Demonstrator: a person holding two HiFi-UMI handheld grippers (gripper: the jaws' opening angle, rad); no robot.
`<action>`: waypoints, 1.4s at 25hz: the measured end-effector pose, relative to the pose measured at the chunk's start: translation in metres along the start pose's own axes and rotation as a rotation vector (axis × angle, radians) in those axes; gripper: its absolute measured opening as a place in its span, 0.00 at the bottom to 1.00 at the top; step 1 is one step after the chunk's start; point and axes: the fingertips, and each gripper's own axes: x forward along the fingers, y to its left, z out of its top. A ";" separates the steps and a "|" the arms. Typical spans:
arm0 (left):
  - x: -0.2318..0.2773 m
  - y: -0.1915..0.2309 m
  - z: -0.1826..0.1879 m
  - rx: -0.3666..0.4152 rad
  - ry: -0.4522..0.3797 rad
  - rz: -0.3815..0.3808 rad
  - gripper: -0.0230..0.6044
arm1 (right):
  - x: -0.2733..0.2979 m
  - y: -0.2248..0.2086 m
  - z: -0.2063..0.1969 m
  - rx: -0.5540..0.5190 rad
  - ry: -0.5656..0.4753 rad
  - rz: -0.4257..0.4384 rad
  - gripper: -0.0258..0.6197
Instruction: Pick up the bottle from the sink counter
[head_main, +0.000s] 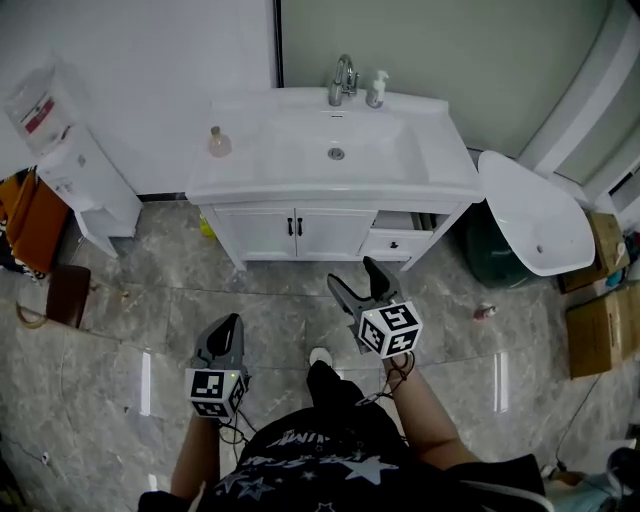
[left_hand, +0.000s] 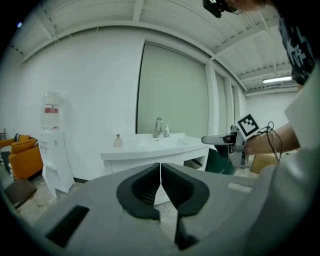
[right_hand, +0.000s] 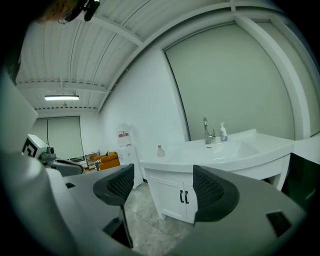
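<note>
A small pinkish bottle (head_main: 218, 142) (left_hand: 118, 141) (right_hand: 160, 151) stands on the left end of the white sink counter (head_main: 250, 180). A white pump bottle (head_main: 377, 90) (right_hand: 223, 132) stands beside the tap (head_main: 343, 80). Both grippers hover over the floor in front of the cabinet, well short of the counter. My left gripper (head_main: 230, 325) (left_hand: 160, 175) is shut, its pads touching with nothing between them. My right gripper (head_main: 360, 282) (right_hand: 162, 187) is open and empty, pointing at the cabinet doors.
A water dispenser (head_main: 75, 165) stands left of the cabinet, with an orange seat (head_main: 30, 220) beyond it. A white basin (head_main: 535, 215) leans at the right, near cardboard boxes (head_main: 600, 330). One cabinet drawer (head_main: 400, 222) is pulled out. The person's legs are below me.
</note>
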 end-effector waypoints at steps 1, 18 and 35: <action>0.013 0.004 0.009 -0.006 -0.010 0.016 0.07 | 0.013 -0.010 0.006 0.001 -0.001 0.010 0.59; 0.107 0.065 0.046 -0.077 -0.004 0.204 0.07 | 0.158 -0.055 0.033 -0.018 0.070 0.216 0.58; 0.230 0.235 0.081 -0.112 -0.057 0.209 0.07 | 0.344 -0.048 0.058 -0.077 0.125 0.217 0.58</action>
